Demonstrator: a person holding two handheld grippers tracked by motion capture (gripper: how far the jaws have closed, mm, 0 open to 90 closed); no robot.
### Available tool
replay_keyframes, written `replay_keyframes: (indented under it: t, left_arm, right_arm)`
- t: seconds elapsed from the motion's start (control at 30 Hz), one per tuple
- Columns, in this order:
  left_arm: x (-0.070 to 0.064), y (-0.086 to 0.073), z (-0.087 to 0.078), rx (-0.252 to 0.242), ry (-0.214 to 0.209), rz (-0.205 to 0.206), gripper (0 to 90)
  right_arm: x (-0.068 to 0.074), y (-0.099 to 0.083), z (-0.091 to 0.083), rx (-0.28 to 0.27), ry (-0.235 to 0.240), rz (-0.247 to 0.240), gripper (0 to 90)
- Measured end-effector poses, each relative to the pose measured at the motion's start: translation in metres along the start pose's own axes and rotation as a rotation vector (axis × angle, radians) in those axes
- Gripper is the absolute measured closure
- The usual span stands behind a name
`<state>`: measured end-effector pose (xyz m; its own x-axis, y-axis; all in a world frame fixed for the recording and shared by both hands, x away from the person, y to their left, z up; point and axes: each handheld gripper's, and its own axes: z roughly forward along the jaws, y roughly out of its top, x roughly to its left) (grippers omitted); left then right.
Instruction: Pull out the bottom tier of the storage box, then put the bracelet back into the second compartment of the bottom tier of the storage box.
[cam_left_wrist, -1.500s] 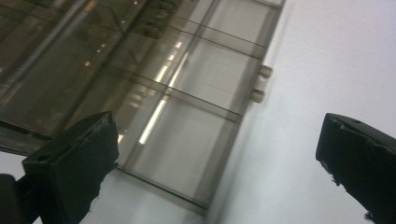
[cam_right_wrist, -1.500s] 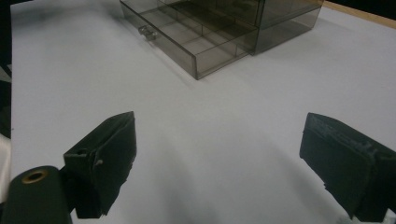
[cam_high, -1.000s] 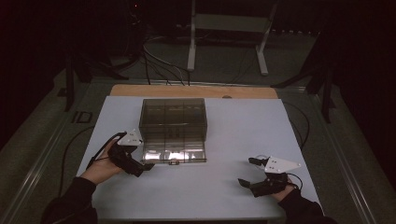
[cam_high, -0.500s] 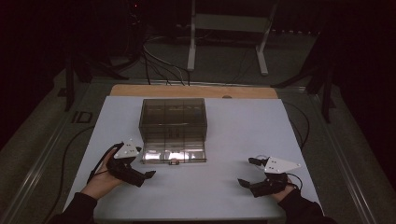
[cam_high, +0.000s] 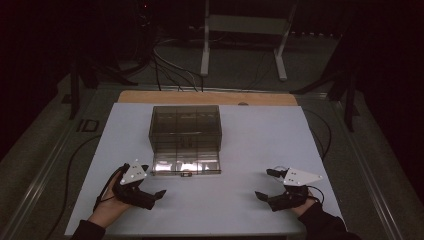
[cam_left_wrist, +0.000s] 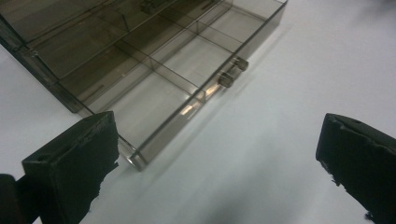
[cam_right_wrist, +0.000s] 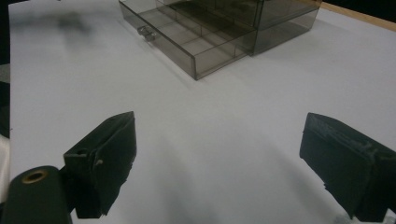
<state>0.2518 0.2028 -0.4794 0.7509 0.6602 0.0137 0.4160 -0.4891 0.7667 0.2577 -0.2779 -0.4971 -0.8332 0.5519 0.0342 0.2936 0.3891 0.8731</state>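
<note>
Smoky transparent plastic drawer box (cam_high: 185, 134) sits on the white sheet (cam_high: 260, 145) that covers my desk, about midway across and nearer the far edge, in the high view. Its bottom drawer (cam_high: 186, 164) is pulled out toward me, with a small knob (cam_high: 186, 174) at the front edge. My left tongs (cam_high: 150, 186) lie on the sheet near the drawer's left front corner, in my left hand (cam_high: 111, 204), a grey three-cornered plate on top. My right tongs (cam_high: 265, 185) rest well apart from the box, toward the near right part of the sheet, jaws spread with nothing between them.

From the left gripper view, my two black jaws stand wide apart and hold nothing. The open drawer (cam_left_wrist: 173, 74) runs diagonally across the upper part, its dividers splitting it into compartments that look empty. Its near corner lies just beside my left-hand jaw; I cannot tell whether they touch. The knob (cam_left_wrist: 232, 72) juts from the front wall.

From the right gripper view, my jaws again gape wide over bare white sheet (cam_right_wrist: 210, 140), gripping nothing. The drawer box (cam_right_wrist: 243, 18) sits farther off at the top, drawer (cam_right_wrist: 187, 42) drawn out and its knob (cam_right_wrist: 145, 31) facing left.
</note>
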Motion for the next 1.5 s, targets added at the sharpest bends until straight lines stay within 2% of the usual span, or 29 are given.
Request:
replay_keyframes:
  t: [0.03,0.13,0.2,0.33,0.5,0.63,0.87,1.1,1.37,1.5]
  left_arm:
    - [-0.0011,-0.0013,-0.0007,-0.005,-0.001,-0.005,0.0]
    - [-0.0044,-0.0050,-0.0014,-0.009,0.041,-0.019,0.0]
    - [-0.0058,-0.0062,-0.0024,-0.040,0.068,-0.021,0.0]
    - [-0.0049,-0.0062,-0.0018,-0.076,0.090,-0.051,0.0]
    - [-0.0054,-0.0058,-0.0004,-0.085,0.086,-0.051,0.0]
    - [-0.0070,-0.0056,-0.0003,-0.092,0.109,-0.052,0.0]
    - [-0.0050,-0.0084,0.0036,-0.084,0.081,-0.066,0.0]
    - [-0.0040,-0.0096,0.0029,-0.101,0.072,-0.065,0.0]
    - [-0.0033,-0.0098,0.0023,-0.111,0.079,-0.073,0.0]
    - [-0.0026,-0.0098,0.0020,-0.116,0.079,-0.080,0.0]
  right_arm:
    - [-0.0002,0.0000,-0.0002,-0.001,-0.002,0.002,10.9]
    - [0.0000,0.0001,-0.0006,0.000,-0.004,0.001,10.9]
    - [0.0005,0.0002,-0.0007,0.003,-0.005,-0.007,10.9]
    - [0.0011,-0.0002,-0.0002,0.009,-0.002,-0.012,10.9]
    - [0.0011,-0.0006,0.0008,0.016,-0.004,-0.013,10.9]
    - [0.0015,-0.0009,0.0018,0.024,-0.002,-0.013,10.9]
    - [0.0018,-0.0004,0.0021,0.024,0.001,-0.014,10.9]
    - [0.0018,-0.0001,0.0019,0.024,0.006,-0.005,10.9]
    - [0.0023,0.0003,0.0026,0.031,0.012,-0.006,10.9]
    - [0.0069,0.0060,0.0015,0.018,0.016,-0.006,10.9]
